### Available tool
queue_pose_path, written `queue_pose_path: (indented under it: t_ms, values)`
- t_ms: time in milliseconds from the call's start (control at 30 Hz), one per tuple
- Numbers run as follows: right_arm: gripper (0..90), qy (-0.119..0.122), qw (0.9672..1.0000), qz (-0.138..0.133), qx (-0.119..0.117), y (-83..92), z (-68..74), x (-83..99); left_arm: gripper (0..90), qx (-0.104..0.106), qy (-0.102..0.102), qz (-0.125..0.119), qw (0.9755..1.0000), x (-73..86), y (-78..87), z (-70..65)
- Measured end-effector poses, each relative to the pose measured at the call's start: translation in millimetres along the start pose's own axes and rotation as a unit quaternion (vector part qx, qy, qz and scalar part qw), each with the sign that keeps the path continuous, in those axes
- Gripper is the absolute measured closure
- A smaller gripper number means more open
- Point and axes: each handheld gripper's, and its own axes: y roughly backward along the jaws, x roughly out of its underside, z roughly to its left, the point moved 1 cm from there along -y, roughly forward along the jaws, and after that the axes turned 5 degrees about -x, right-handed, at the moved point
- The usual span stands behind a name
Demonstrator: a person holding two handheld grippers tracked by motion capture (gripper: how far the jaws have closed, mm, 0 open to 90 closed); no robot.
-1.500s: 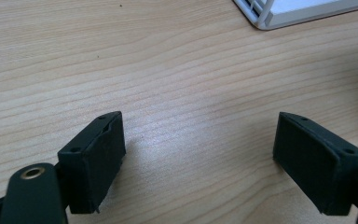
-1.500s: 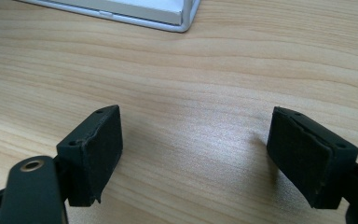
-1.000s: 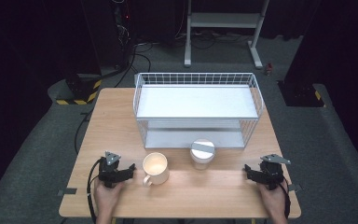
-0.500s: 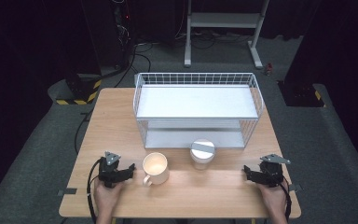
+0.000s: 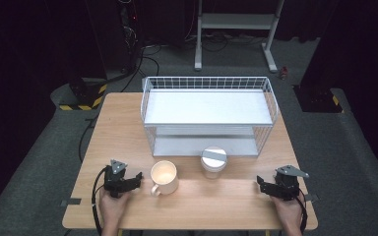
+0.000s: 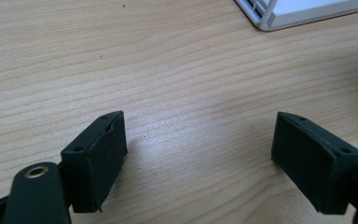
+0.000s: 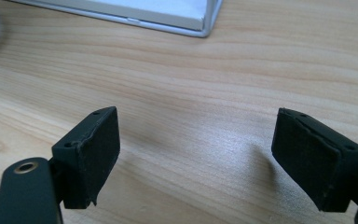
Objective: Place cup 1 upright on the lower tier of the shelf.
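Both claws are parked on the light wooden table (image 5: 128,118) near its front edge, jaws spread wide with nothing but bare wood grain between them. The left claw (image 5: 137,177) sits just beside the cream ceramic mug (image 5: 164,177), on the side where the mug's handle sticks out toward the person. The right claw (image 5: 260,183) is further off from the small white lidded cup with the grey sticker on top (image 5: 214,161); its jaws have just been closing a touch, nothing in them. Cup and mug stand side by side in front of the white two-tier wire rack (image 5: 206,115), which has both shelves free.

What I'd worry about: the mug is right next to the left claw, so a sloppy sideways reach could shove it or spin it by the handle instead of grabbing it. Gripping the rim with those flat pads looks slippy too, guessing here. The lidded cup sits close to the rack's lower shelf edge, so a nudge from the front could knock it against the frame or tip it.

Labels: no brand or writing I can make out anywhere. The grey patch on the lid is too small to tell.
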Motion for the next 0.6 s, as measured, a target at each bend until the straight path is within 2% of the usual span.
queue_pose_path:
  t_ms: [267, 600]
  values:
    - [17.4, 0.004, 0.9999, -0.012, -0.007, 4.4, 7.4, 2.9, 18.2, 0.0, 0.001, 0.0, 1.0, 0.0, 0.1, -0.1]
    - [18.5, 0.013, 0.9994, -0.018, -0.027, 8.1, 18.8, 5.3, 18.4, 0.0, 0.003, -0.001, 1.0, 0.1, 0.0, -0.1]
